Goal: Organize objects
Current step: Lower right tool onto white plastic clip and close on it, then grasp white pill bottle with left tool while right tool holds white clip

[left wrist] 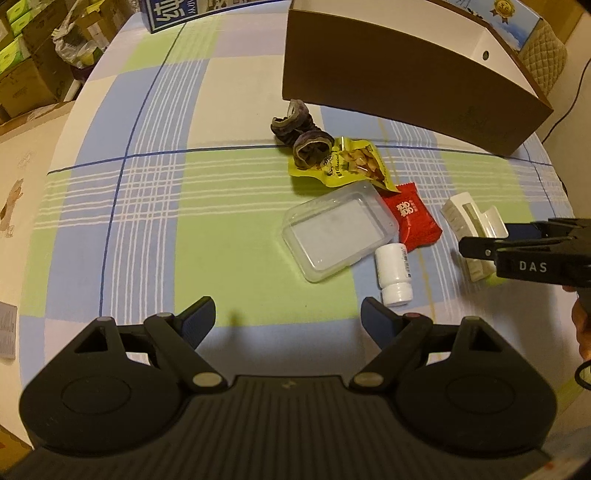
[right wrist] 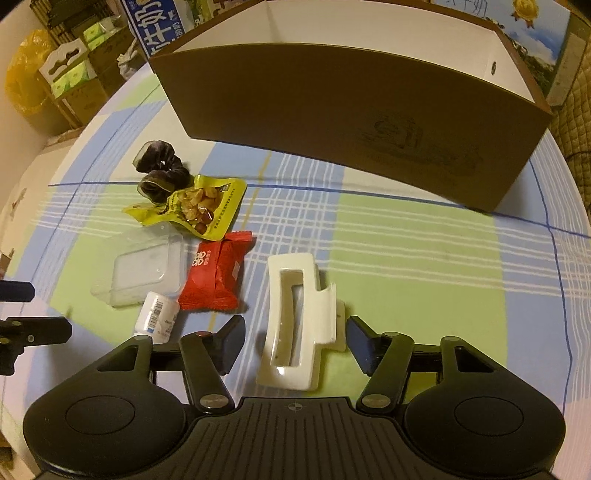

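Observation:
A cream hair claw clip (right wrist: 295, 321) lies on the checked tablecloth between the open fingers of my right gripper (right wrist: 295, 341), not gripped; it also shows in the left wrist view (left wrist: 472, 221). My left gripper (left wrist: 288, 317) is open and empty, just short of a white pill bottle (left wrist: 393, 275) lying on its side. Beside it lie a clear plastic box (left wrist: 332, 232), a red snack packet (left wrist: 410, 218), a yellow nut packet (left wrist: 343, 164) and a dark scrunchie (left wrist: 301, 131). The same items show left of the clip in the right wrist view.
A large open brown cardboard box (right wrist: 351, 122) stands at the back of the table, also in the left wrist view (left wrist: 406, 81). A blue milk carton box (left wrist: 173, 13) stands behind it. Stacked cartons (left wrist: 22, 62) sit off the table's left edge.

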A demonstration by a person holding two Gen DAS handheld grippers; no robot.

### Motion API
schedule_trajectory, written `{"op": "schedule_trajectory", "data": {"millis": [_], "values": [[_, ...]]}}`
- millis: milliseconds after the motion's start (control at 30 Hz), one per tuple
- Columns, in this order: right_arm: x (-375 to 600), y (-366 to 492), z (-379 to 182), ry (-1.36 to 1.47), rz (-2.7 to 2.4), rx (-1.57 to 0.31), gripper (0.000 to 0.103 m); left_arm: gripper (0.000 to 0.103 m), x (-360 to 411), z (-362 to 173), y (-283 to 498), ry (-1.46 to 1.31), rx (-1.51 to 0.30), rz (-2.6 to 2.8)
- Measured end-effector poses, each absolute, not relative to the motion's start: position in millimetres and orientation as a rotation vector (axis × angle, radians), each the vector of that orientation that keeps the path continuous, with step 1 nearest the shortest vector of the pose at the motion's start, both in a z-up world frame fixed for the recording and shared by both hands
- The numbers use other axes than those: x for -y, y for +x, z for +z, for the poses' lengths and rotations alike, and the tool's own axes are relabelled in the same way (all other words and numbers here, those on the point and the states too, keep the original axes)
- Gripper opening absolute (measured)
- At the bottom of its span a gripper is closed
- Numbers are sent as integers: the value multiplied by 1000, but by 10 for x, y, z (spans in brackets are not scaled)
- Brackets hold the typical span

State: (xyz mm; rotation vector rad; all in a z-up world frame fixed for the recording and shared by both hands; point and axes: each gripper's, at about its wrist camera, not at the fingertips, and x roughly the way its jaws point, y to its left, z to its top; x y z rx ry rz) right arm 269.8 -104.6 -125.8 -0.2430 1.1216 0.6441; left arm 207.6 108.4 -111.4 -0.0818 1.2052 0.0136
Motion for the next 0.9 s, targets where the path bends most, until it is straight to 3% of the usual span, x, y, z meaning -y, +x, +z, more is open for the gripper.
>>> {"op": "schedule_trajectory", "data": {"millis": [233,533,667,900], "values": [[986,2695,-1317,-309,650,-1084,39,83,-1034,-1176,2161,-10,-1199,-44],[1278,2740,-1226,-241,596,-1079,38,81,-753,-1266,2251,-29,-1195,-165],[1508,2787,-1144,-171,558,-1098,38,73,-620,-1344,2299,-78,-1205,-207],[1838,2805,-1124,-96,491,-1127,38,46,-493,-1434,2376,-99,-1226,-227]]}}
